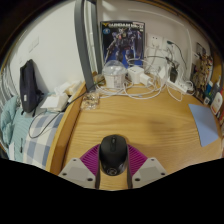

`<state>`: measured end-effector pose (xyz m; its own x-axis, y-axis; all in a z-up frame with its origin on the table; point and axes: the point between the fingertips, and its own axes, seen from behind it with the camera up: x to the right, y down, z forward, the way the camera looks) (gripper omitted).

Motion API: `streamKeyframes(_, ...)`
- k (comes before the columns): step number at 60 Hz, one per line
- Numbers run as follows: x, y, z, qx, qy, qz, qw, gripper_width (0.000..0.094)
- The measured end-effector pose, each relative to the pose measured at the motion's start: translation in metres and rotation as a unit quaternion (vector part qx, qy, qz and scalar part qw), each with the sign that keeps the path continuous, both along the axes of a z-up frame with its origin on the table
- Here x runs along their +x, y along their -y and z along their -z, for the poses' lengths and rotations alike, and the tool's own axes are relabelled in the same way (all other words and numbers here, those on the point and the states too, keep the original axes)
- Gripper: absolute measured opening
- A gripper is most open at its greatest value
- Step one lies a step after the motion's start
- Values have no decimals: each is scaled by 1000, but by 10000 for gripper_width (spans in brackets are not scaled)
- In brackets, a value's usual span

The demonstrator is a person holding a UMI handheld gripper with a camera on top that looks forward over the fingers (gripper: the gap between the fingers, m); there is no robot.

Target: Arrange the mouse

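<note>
1. mouse [113,153]: a black computer mouse seen between the two fingers of the gripper [112,170], over the near part of the wooden desk [165,125]; whether it rests on the desk or is lifted clear cannot be told.
2. gripper: the fingers sit narrow, with the magenta pads [91,160] against both flanks of the mouse, so it appears to be gripped.
3. progress (judgement): the mouse seems to be in hand but not yet set down at a final spot; placing and releasing it appear to remain.
4. surroundings: open desk surface lies ahead of the fingers; beyond it are tangled white cables and adapters [135,78], a robot figure box [124,40] standing upright behind them, and a blue sheet [204,124] at the right.
</note>
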<state>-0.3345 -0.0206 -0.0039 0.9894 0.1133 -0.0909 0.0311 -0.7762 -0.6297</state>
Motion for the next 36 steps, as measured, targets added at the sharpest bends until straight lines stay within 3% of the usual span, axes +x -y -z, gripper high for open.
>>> streamKeyframes(8, -1, -1, -1, 23, -6, -11, 1000, 287)
streamKeyframes(19, 2, -2, -8, 18, -14, -40, 999, 282)
streamKeyframes(26, 39, -23, -68, 58, -10, -41, 997, 283)
streamKeyframes(36, 155, -66, -188, 144, 5, -5, 990, 284)
